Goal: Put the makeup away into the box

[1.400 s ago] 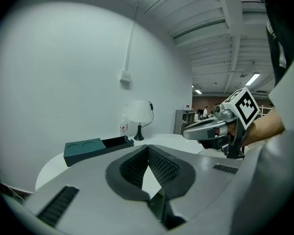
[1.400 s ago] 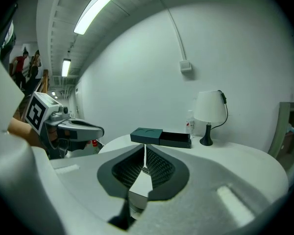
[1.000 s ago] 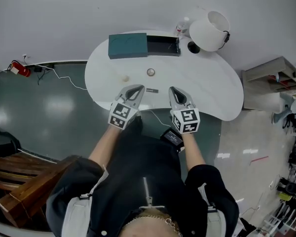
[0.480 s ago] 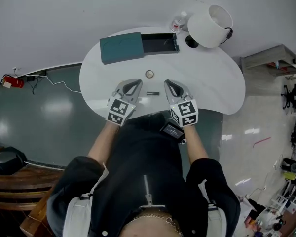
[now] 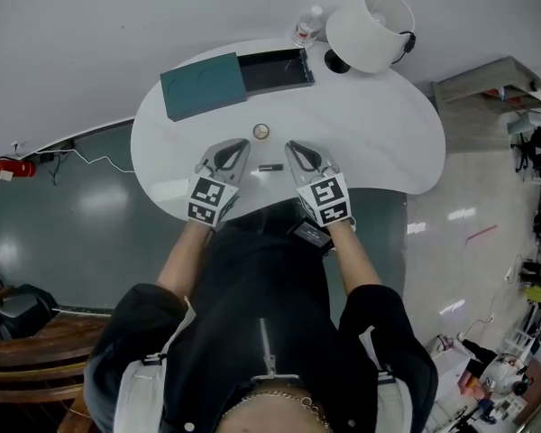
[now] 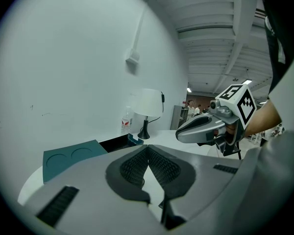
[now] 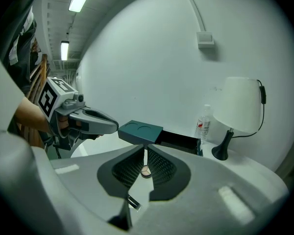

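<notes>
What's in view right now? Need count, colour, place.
table: 1, white, under everything
box: 1, dark, open, far edge of table
lid: 1, teal, at the box's left end
lamp: 1, white shade, dark base, right of the box
bottle: 1, clear, behind the box by the lamp
round compact: 1, pale, mid-table
makeup stick: 1, dark, between the grippers
left gripper: 1, grey, jaws together, empty
right gripper: 1, grey, jaws together, empty

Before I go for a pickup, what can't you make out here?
Open box interior: head view, too dark and small to show contents.
Small dark stick: head view, too small to identify; right gripper view, jaws cover most of it.
Round compact: right gripper view, partly behind the jaws.
</notes>
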### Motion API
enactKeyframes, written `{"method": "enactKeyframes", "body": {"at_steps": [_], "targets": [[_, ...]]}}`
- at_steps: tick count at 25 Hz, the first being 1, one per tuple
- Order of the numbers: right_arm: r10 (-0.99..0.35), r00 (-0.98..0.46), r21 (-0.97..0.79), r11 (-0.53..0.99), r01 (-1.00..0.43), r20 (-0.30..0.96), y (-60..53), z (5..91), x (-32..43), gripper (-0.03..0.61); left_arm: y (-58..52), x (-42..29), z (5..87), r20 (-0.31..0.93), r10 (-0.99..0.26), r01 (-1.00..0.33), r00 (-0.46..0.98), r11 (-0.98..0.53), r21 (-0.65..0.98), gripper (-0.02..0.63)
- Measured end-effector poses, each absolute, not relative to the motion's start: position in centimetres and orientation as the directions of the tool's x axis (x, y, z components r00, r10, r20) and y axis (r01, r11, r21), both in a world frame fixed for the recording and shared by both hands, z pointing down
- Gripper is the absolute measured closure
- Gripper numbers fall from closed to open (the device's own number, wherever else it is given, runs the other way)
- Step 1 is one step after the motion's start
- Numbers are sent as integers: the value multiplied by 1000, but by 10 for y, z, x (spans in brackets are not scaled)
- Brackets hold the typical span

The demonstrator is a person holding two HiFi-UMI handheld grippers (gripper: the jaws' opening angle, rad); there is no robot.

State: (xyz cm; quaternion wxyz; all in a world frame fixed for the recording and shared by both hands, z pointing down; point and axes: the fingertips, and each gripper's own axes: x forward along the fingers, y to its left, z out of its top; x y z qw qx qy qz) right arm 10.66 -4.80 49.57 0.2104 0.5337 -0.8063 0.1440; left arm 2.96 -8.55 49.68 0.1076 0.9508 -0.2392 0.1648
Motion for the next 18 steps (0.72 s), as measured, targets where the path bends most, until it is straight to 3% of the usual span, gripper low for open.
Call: {"method": "enactKeyframes", "body": {"at_steps": [18], "targets": [[-665, -449, 12, 567, -824, 596, -56, 536, 92, 515, -95, 39, 514, 414, -385, -480, 825, -864, 154, 600]]}}
